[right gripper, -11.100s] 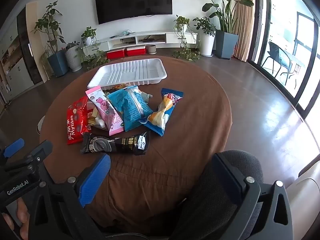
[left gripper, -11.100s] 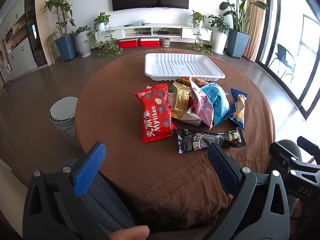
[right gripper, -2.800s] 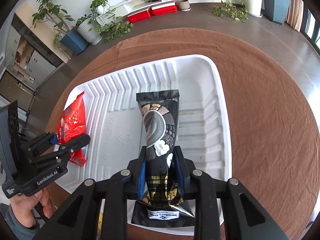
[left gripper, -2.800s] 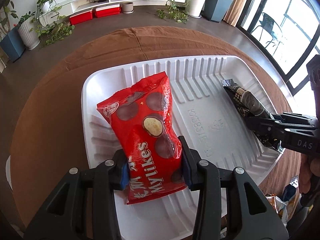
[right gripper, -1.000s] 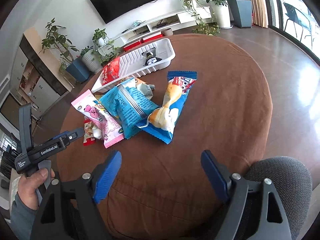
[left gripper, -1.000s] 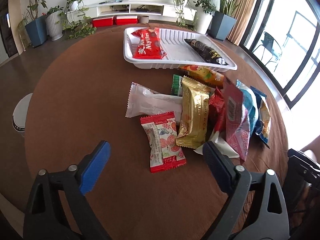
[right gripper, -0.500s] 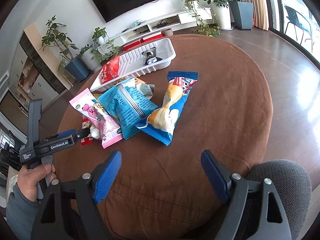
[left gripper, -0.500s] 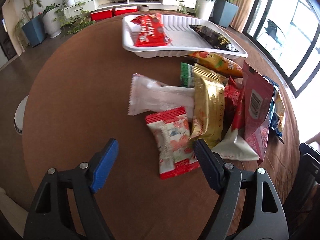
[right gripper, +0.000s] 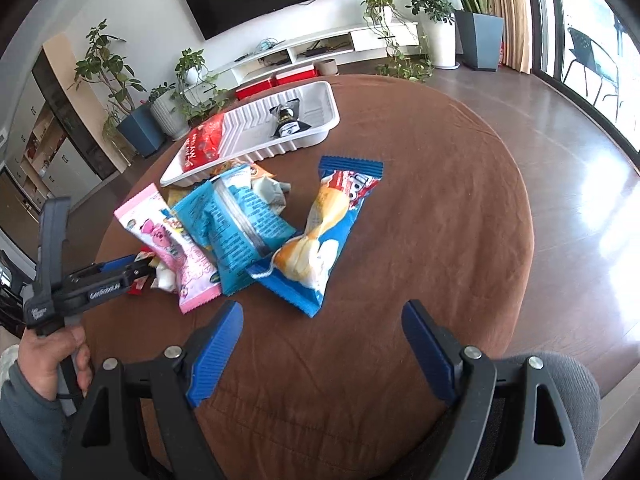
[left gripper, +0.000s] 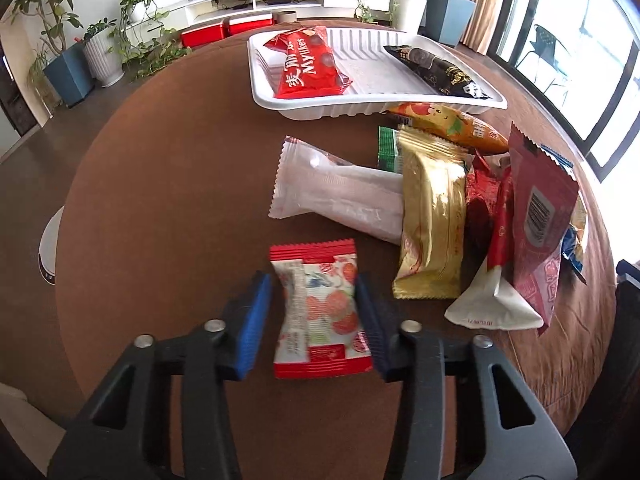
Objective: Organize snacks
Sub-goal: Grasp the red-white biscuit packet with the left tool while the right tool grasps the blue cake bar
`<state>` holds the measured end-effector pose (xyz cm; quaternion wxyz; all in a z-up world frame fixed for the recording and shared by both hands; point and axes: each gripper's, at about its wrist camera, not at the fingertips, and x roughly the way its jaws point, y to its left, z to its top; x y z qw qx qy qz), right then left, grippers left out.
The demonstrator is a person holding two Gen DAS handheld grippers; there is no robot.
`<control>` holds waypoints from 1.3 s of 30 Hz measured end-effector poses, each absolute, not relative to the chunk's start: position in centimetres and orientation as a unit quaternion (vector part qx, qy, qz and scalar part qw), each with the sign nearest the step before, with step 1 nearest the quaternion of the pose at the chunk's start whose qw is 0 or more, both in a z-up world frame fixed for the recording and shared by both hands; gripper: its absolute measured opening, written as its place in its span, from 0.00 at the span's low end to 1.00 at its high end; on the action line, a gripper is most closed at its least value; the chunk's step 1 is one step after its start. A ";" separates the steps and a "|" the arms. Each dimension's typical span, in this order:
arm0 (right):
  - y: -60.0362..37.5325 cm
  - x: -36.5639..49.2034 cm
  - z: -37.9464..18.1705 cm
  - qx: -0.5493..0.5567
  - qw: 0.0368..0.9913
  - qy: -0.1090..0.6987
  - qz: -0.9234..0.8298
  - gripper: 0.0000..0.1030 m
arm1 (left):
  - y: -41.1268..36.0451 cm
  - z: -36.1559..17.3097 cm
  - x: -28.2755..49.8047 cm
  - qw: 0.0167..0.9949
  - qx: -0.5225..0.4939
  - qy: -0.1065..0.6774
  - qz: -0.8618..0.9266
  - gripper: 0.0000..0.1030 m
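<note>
Now the left gripper [left gripper: 314, 312], wide a second ago, is closing around a crinkly strawberry-print packet [left gripper: 320, 310]; the right gripper [right gripper: 322, 344] is gaping empty.

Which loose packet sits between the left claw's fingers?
The small strawberry-print packet with red ends, lying apart from the pile; the left claw is closing around it.

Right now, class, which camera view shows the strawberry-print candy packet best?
The left wrist view: the strawberry-print candy packet lies whole between the closing left claw. The right wrist view shows only a red sliver behind that claw.
</note>
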<state>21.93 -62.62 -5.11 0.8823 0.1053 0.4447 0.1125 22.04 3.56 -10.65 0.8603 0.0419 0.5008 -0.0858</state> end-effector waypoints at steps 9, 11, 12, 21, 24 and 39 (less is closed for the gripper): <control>-62.2 25.5 -5.3 0.076 0.882 0.457 0.090 0.82 | 3.7 -10.6 19.6 0.860 0.057 0.496 -0.106 0.33; -62.4 26.4 -5.5 0.074 0.879 0.465 0.083 0.82 | 3.7 -10.6 18.9 0.859 0.057 0.496 -0.111 0.33; -62.4 26.8 -5.6 0.071 0.877 0.468 0.081 0.82 | 3.7 -10.6 18.7 0.859 0.055 0.496 -0.115 0.33; -60.6 29.3 -6.9 0.044 0.862 0.496 0.095 0.74 | 4.0 -10.6 16.5 0.858 0.043 0.495 -0.128 0.32; -60.5 30.0 -7.8 0.050 0.852 0.512 0.102 0.63 | 4.1 -10.6 16.2 0.859 0.039 0.494 -0.130 0.32; -60.8 29.8 -7.8 -0.006 0.858 0.504 0.093 0.38 | 4.0 -10.5 15.9 0.859 0.033 0.494 -0.129 0.32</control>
